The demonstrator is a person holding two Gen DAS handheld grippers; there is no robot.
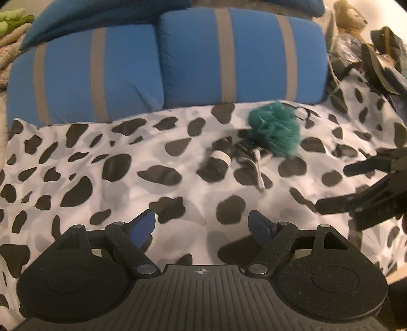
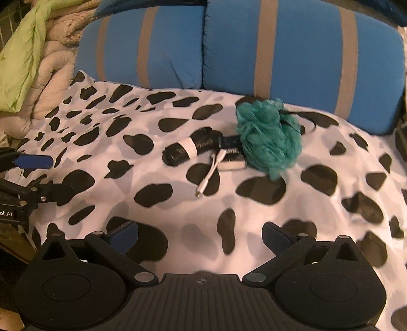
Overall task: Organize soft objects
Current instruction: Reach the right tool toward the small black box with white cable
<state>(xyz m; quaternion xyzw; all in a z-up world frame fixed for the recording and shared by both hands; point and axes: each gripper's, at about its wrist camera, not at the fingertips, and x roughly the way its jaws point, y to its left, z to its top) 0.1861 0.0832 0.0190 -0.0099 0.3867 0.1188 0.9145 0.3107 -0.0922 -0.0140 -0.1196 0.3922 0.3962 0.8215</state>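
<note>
A teal mesh bath pouf (image 2: pixel 267 137) (image 1: pixel 276 131) lies on a white bedsheet with black spots (image 2: pixel 152 122) (image 1: pixel 101 157). Beside it to the left lie a black roll with a white band (image 2: pixel 189 150) (image 1: pixel 217 163), a small dark-and-white item (image 2: pixel 232 157) and a white cable adapter (image 2: pixel 211 173) (image 1: pixel 259 173). My left gripper (image 1: pixel 202 225) hovers open over the sheet, short of these things, nothing between its fingers. My right gripper (image 2: pixel 199 235) is open too and empty, nearer the bed's front. Each gripper shows at the edge of the other's view.
Two blue pillows with grey stripes (image 2: pixel 279 48) (image 1: pixel 157 66) stand behind the objects. A green and beige quilt pile (image 2: pixel 33 58) sits at the left. A tan plush toy (image 1: pixel 349 17) and dark clutter (image 1: pixel 381 58) lie at the far right.
</note>
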